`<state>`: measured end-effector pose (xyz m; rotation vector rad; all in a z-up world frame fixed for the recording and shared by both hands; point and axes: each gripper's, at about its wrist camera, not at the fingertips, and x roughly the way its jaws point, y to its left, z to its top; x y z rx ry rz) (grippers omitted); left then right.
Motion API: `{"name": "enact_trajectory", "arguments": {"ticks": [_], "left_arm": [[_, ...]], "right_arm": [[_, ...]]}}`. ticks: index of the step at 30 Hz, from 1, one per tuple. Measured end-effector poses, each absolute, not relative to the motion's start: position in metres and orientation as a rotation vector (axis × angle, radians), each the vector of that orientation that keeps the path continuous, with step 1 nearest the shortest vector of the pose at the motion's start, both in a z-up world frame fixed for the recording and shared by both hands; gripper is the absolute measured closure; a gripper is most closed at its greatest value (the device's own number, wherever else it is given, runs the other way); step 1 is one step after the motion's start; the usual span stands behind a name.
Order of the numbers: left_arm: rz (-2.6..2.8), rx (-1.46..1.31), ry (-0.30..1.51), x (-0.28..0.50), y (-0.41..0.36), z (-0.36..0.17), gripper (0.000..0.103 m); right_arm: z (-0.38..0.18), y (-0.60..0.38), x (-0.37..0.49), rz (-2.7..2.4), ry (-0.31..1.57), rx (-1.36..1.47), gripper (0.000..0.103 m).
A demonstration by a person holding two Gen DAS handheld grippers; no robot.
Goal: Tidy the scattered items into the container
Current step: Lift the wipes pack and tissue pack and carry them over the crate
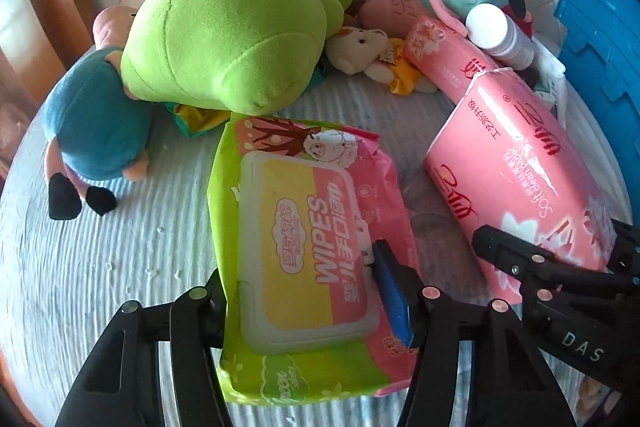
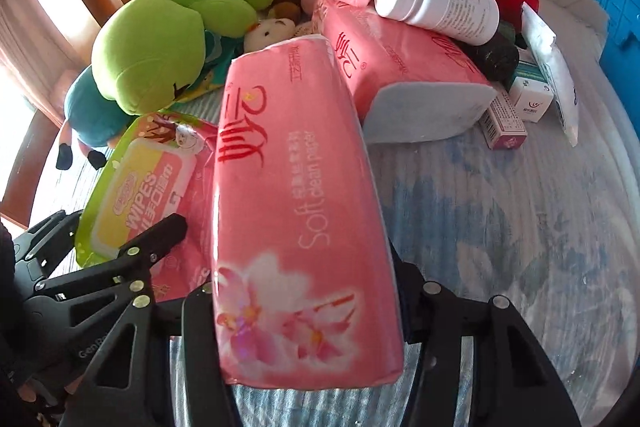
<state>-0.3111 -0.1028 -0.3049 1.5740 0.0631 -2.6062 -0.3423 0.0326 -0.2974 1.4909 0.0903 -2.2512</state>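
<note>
We grip wipes pack [image 1: 308,259] in left gripper [image 1: 308,291], jaws clamped on pack's sides, pack lifted over bed [image 1: 120,267]. Right gripper [image 2: 308,311] clamps pink tissue pack [image 2: 296,211] by its near end, just beside wipes. Second tissue pack [image 2: 404,67] lies mid-bed under white bottle [image 2: 436,3]. Green plush [image 1: 232,31] heaped with other toys toward far edge. Blue crate [image 1: 600,39] at bed's right edge.

A pack of wipes [image 1: 308,251] was gripped between the fingers of the left gripper [image 1: 304,303]. Beside it, a pink tissue pack [image 1: 520,183] was clamped by the right gripper [image 1: 548,255], above the table [image 1: 100,287].
</note>
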Motion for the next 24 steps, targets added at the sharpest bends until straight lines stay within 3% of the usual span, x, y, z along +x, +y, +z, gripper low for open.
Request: {"name": "enact_trajectory", "arguments": {"ticks": [8,24], "left_arm": [[-2.655,1.459,0.038,-0.287,-0.089,-0.260,0.046],[-2.790,0.967,0.005,-0.215,-0.060,-0.103,0.046]], "right_arm": [[-0.251,0.063,-0.326,-2.319,0.068,1.379,0.051],[-0.109,0.095,-0.260,-2.457,0.073,0.987,0.051]]}}
